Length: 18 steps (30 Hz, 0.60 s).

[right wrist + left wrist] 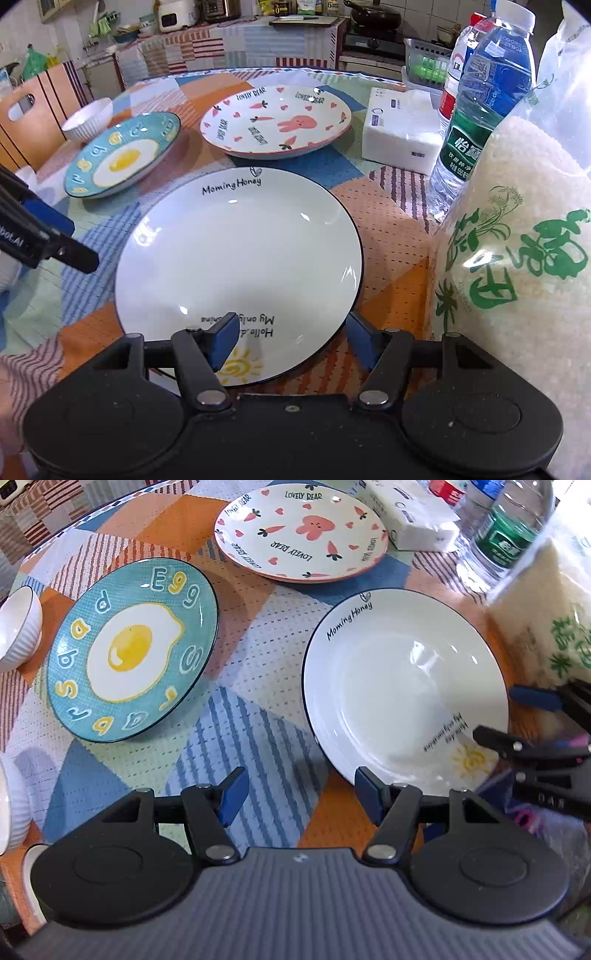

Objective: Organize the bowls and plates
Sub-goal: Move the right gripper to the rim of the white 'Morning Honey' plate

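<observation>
Three plates lie on the patterned tablecloth. A white "Morning Honey" plate (391,686) (236,258) is nearest. A teal egg plate (133,650) (122,155) lies to its left. A pink "Lovely Bear" plate (301,531) (275,120) lies farther back. A white ribbed bowl (18,627) (88,118) stands at the far left. My left gripper (301,799) is open and empty above the cloth, just left of the white plate's near rim. My right gripper (291,341) (517,723) is open, its fingers straddling the white plate's near rim.
A bag of rice (517,258) (546,627) stands right of the white plate. Water bottles (480,110) and a tissue pack (402,133) stand behind it. Another white ribbed dish (11,805) sits at the left edge. A wooden chair (33,114) is at the far left.
</observation>
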### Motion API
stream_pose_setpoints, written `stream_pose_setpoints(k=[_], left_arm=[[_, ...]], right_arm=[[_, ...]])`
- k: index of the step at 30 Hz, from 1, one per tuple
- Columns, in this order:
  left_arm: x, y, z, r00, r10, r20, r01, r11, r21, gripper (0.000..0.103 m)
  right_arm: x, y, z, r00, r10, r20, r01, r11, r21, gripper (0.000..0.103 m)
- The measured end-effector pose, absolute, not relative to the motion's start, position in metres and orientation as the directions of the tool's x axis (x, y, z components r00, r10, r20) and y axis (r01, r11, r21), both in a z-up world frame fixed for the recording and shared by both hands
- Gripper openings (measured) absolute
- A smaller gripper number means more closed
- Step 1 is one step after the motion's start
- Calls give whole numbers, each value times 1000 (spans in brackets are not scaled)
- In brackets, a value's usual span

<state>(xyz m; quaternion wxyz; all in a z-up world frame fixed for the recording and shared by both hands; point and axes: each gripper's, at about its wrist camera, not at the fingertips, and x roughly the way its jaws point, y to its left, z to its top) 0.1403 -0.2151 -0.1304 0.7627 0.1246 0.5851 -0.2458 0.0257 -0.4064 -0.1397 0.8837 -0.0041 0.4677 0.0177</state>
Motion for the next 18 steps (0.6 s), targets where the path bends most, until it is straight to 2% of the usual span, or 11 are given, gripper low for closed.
stream_pose_setpoints(k=[5,14,15,17,18], left_arm=[[143,-221,-147,231,-236,-944,512,854,-89,62],[152,-225,-165,314,-249,-916,484,872,-72,59],[153,-225,-166,316,-258,-913,482,873,-80,56],[154,-226,-168,307,-290,-906,496,861,-108,46],[154,-227,-168,291,-322,-901,518,845,-135,30]], right_arm=[[28,-407,-144,562,10,-827,5,1000,16,69],[32,-430,-161,521,98,-848,165,963,212,63],[32,-430,-162,524,98,-846,167,962,214,62],[32,-430,-165,530,92,-843,165,964,209,46],[32,-429,-166,530,79,-844,169,966,197,43]])
